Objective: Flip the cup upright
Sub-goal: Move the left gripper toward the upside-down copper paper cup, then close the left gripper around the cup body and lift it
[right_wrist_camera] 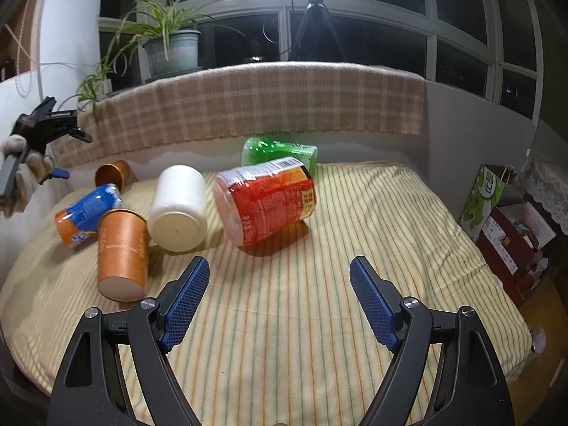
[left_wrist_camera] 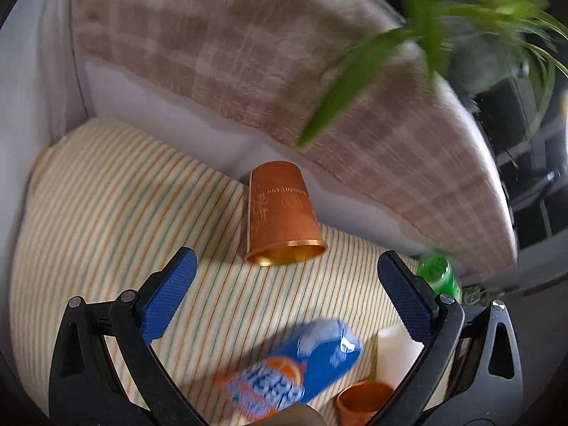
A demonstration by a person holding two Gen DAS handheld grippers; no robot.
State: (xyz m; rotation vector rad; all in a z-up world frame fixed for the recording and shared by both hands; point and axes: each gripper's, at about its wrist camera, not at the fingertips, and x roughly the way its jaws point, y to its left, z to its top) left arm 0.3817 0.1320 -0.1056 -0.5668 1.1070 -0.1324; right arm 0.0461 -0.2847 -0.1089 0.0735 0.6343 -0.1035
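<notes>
Sideways, tapered copper cup (left_wrist_camera: 280, 213), ribbed cloth (left_wrist_camera: 106, 213).

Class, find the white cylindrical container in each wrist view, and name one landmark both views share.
Left wrist: white container, lower right, beside the right finger.
Right wrist: white container, left of centre, lying on the striped sheet.
Shared landmark: blue-and-orange packet.
</notes>
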